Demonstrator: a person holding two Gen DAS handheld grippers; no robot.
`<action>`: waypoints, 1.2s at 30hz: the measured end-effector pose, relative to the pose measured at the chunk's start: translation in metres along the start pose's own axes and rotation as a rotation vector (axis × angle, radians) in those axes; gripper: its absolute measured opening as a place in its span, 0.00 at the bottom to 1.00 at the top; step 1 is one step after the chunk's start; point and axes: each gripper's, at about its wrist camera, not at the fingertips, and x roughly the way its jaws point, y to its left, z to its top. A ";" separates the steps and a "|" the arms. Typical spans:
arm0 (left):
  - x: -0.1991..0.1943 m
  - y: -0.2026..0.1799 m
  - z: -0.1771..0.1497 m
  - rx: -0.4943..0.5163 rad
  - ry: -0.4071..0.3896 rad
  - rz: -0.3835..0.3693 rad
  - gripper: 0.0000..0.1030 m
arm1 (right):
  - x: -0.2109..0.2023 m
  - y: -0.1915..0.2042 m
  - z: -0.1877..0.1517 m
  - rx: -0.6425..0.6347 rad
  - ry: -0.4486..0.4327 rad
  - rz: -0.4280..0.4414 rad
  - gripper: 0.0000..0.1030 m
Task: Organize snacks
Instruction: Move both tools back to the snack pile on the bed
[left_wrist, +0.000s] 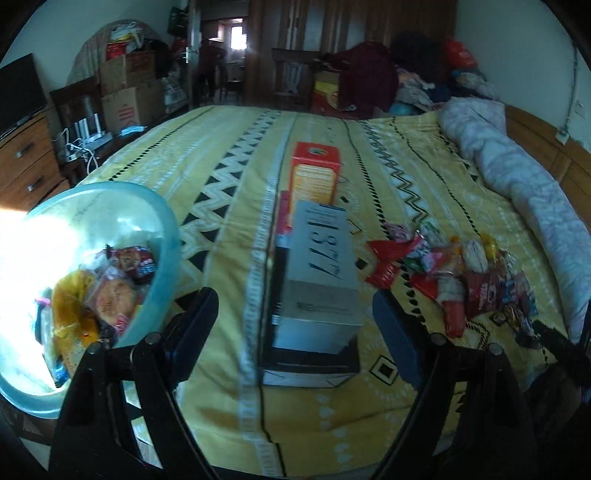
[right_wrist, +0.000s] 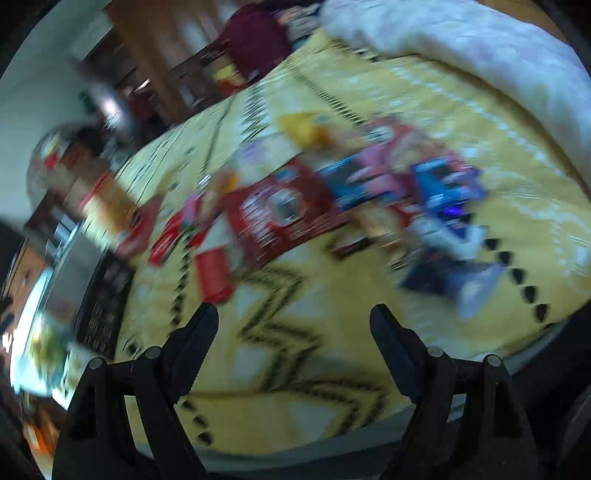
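Holding my left gripper (left_wrist: 295, 310) wide and with nothing in it, I see a grey box (left_wrist: 319, 273) lying between the finger tips, in the middle of the frame. It rests on a dark box (left_wrist: 310, 363), and an orange box (left_wrist: 316, 173) lies past it. I think these boxes are stiff and light, so I would pinch one by its long flat sides.

The blue bowl (left_wrist: 162, 229) sits at the lower left, already with some snacks in it. It sits close to the near edge of the bed, so I must not push it.

My right gripper (right_wrist: 293, 317) is wide too and holds nothing. Its view is blurry. The loose snack packets (right_wrist: 288, 214) lie spread over the middle of that frame. They look soft, crinkly and slippery, and what is inside may crush. I would take one by a flat end. The yellow bed cover (right_wrist: 295, 354) lies bare just in front of my fingers, so there is room to come down.
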 end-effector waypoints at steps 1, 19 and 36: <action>0.003 -0.009 -0.002 0.014 0.015 -0.013 0.84 | 0.002 -0.018 0.009 0.041 -0.038 -0.040 0.84; 0.026 -0.072 -0.012 0.110 0.121 0.059 0.84 | 0.122 0.133 0.017 -0.270 0.150 0.329 0.91; 0.111 -0.143 -0.046 0.111 0.306 -0.192 0.82 | -0.010 0.034 0.031 -0.097 0.067 0.325 0.91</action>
